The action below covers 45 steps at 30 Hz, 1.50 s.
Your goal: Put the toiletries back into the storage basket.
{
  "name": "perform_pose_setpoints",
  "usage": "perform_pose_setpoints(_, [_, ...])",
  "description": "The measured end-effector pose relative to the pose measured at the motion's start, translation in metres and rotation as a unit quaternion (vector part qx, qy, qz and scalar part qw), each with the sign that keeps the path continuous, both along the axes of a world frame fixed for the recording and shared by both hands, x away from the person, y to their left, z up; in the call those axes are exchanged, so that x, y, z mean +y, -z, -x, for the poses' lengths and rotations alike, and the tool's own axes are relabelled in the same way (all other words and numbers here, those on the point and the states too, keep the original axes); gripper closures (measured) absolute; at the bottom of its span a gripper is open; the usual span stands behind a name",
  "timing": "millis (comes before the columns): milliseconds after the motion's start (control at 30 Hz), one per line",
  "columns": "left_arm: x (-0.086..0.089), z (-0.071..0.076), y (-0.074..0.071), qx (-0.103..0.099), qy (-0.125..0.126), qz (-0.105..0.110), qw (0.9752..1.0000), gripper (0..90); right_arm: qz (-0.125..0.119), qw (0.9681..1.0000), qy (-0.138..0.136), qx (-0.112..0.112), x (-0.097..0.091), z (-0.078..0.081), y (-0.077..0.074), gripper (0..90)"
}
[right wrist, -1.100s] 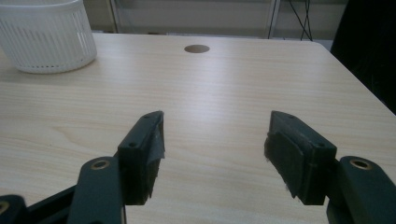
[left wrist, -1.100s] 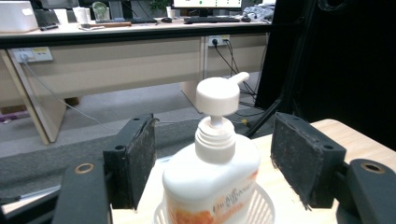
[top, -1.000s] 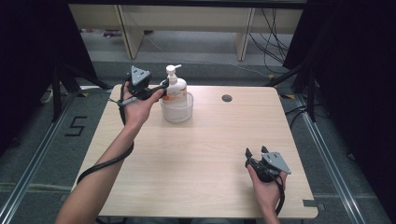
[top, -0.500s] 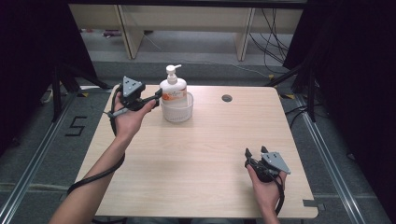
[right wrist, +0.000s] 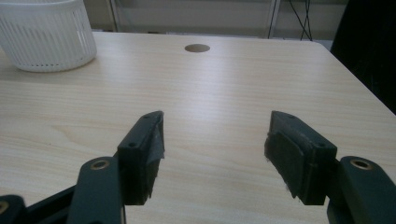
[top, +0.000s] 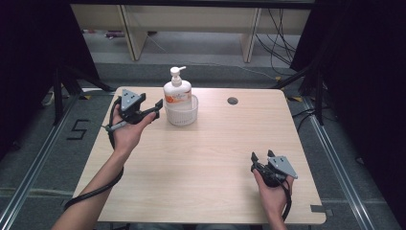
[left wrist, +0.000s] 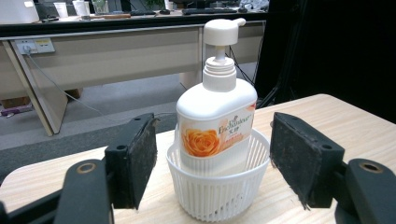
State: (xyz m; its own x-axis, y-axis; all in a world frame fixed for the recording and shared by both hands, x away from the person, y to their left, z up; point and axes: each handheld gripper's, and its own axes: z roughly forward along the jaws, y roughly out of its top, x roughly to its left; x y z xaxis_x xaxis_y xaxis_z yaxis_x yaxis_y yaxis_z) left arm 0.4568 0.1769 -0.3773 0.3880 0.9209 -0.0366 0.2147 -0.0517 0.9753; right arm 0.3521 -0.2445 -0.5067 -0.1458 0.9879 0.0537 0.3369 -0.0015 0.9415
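1. The left gripper (top: 155,106) has backed away from the soap pump bottle (top: 177,91), jaws now spread and empty.
2. The bottle stands upright in the white basket (top: 182,116) at the table's (top: 206,158) far side; placing looks finished.
3. The right gripper (top: 261,158) stays spread near the front edge, well apart, holding nothing.

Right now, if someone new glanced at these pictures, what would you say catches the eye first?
The white pump bottle with an orange rose label stands upright in a white slotted basket near the table's far edge. The left gripper sits just left of it, jaws open and apart from it. The right gripper rests open at the near right corner.
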Motion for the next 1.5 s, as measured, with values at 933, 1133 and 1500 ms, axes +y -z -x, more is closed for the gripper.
perform_pose_setpoints(933, [0.021,0.035,0.039,-0.001,-0.003,-0.001,1.0000,31.1,0.019,0.9998,-0.005,0.000,-0.002,-0.001,0.000,37.5])
perform_pose_setpoints(1133, [0.028,0.043,0.050,0.001,-0.006,0.000,1.0000,31.3,0.019,0.9998,-0.007,0.000,-0.002,-0.001,0.000,37.5])
perform_pose_setpoints(1500, [0.047,0.058,0.071,0.011,-0.016,0.003,0.9998,32.2,0.022,0.9998,-0.002,-0.002,-0.002,-0.001,0.001,37.5])
